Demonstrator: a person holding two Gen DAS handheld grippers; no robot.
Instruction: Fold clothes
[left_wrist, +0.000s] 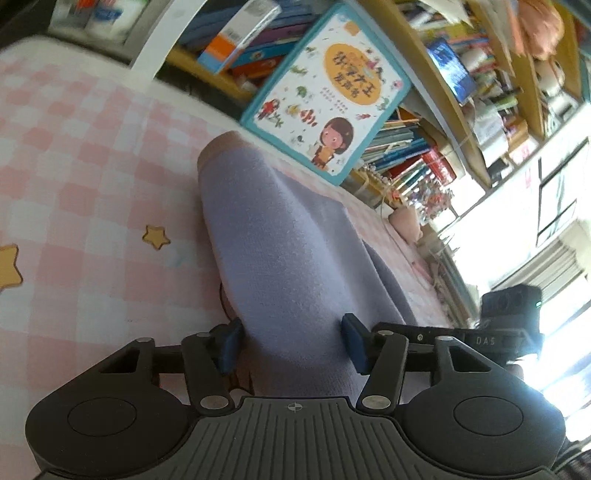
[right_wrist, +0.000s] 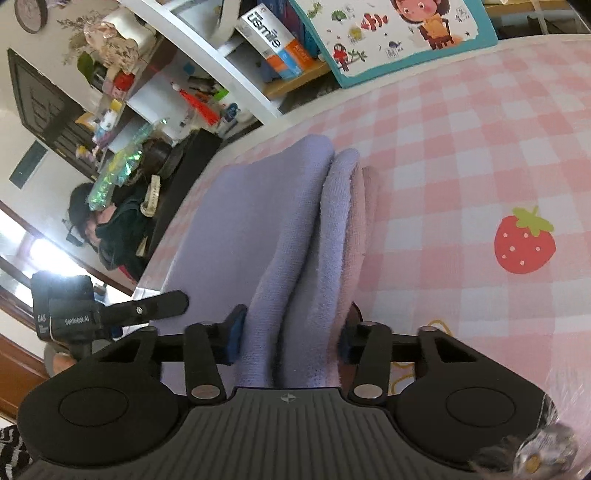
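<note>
Lavender knit garment (left_wrist: 280, 258) lies folded on the pink-and-white checked sheet (left_wrist: 81, 155), running from the bottom centre of each wrist view up toward the middle of the frame. In the left wrist view the left gripper (left_wrist: 291, 345) has its blue pads (left_wrist: 231, 343) set wide on either side of a thick roll of the cloth — the fabric fills the gap and presses against both pads, so the tongs are grasping it. In the right wrist view the right gripper (right_wrist: 291, 341) likewise clasps a bunched stack of layers (right_wrist: 325, 229), its jaws similarly wide with the cloth packed between them; a paler pink-toned layer shows at the right edge of the stack.

The fabric is soft, finely ribbed and fuzzy, with rounded fold edges. The sheet carries printed motifs: a yellow star (left_wrist: 157, 236) at left centre, a red strawberry (right_wrist: 524, 243) at right centre. At the upper right of the left view a children's picture book (left_wrist: 325, 92) with a teal border leans against crowded wooden bookshelves (left_wrist: 498, 74). At the upper left of the right view stand white shelves (right_wrist: 192, 48) full of small items, and the other gripper's black camera mount (right_wrist: 70, 310) sits at lower left.
</note>
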